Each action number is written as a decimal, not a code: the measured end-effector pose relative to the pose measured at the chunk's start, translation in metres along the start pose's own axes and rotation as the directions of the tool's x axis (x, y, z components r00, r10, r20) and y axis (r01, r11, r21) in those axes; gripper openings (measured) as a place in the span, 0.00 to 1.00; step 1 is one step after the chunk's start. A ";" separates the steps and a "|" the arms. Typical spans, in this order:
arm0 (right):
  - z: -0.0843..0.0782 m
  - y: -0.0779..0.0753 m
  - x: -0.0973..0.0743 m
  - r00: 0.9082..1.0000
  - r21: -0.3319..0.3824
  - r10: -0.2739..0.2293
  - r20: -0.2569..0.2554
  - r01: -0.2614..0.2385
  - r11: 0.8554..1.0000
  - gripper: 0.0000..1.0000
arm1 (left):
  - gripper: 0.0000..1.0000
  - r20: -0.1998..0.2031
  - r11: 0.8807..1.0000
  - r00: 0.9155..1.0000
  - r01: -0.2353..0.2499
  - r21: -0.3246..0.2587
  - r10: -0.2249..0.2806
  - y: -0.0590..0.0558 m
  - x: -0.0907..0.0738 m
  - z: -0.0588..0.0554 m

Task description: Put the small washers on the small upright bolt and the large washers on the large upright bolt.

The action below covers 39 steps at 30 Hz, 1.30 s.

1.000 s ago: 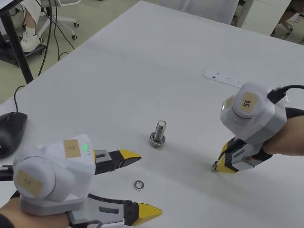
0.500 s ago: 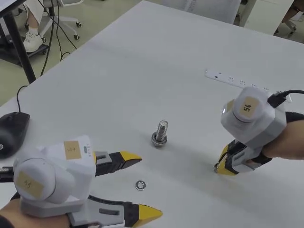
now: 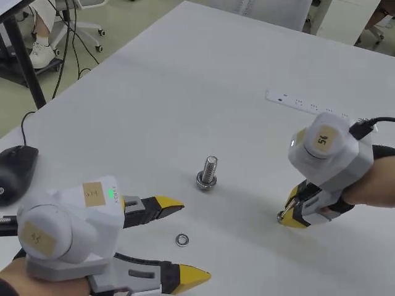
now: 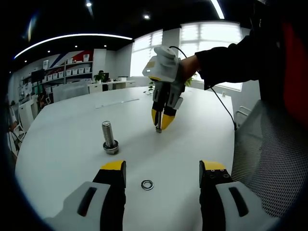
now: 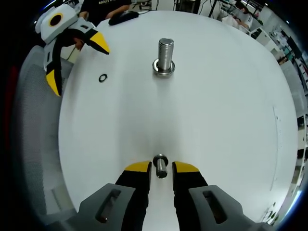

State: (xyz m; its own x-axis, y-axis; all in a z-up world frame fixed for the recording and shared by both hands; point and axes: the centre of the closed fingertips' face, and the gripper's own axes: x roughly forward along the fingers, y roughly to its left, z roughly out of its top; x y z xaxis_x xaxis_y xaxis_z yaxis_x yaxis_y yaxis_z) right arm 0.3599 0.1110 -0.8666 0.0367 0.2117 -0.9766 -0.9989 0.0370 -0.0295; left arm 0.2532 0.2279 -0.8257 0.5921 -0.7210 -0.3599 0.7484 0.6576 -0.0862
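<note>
The large bolt (image 3: pixel 208 172) stands upright mid-table with a washer around its base, also in the left gripper view (image 4: pixel 109 138) and the right gripper view (image 5: pixel 165 57). A small washer (image 3: pixel 181 239) lies flat between the spread jaws of my open left gripper (image 3: pixel 188 239), just ahead of its tips (image 4: pixel 147 184). My right gripper (image 3: pixel 285 216) points down at the table on the right. It is shut on the small bolt (image 5: pixel 160 166), which stands on the tabletop (image 4: pixel 158 129).
A white power strip (image 3: pixel 296 103) lies at the back right of the white table (image 3: pixel 185 80). A black mouse (image 3: pixel 12 172) sits at the left edge. Office chairs and cables stand on the floor beyond the left edge.
</note>
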 end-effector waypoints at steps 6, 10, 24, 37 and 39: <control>-0.010 0.002 -0.003 1.000 0.015 -0.003 -0.007 0.003 1.000 0.20 | 0.61 0.000 1.000 1.000 0.001 0.002 -0.001 0.000 0.001 0.001; -0.015 0.006 -0.004 1.000 0.026 -0.001 -0.011 0.001 1.000 0.20 | 0.61 0.000 1.000 1.000 0.005 0.005 -0.005 -0.001 0.002 0.002; -0.015 0.026 -0.008 1.000 0.022 0.009 0.001 -0.009 1.000 0.20 | 0.61 0.009 1.000 1.000 0.002 0.013 -0.002 -0.001 0.001 0.006; 0.005 0.067 -0.007 0.998 -0.052 0.057 0.006 -0.056 0.997 0.19 | 0.61 0.023 1.000 1.000 -0.006 0.018 0.006 -0.001 -0.002 0.008; 0.012 0.073 -0.008 0.998 -0.078 0.065 0.010 -0.064 0.995 0.19 | 0.61 0.026 1.000 1.000 -0.009 0.019 0.009 -0.001 -0.002 0.009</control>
State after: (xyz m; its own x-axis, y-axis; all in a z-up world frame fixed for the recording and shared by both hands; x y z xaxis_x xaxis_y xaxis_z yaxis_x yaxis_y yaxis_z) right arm 0.2867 0.1240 -0.8583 -0.0279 0.2232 -0.9744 -0.9985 -0.0528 0.0165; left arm 0.2535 0.2267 -0.8162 0.6060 -0.7208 -0.3365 0.7486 0.6598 -0.0651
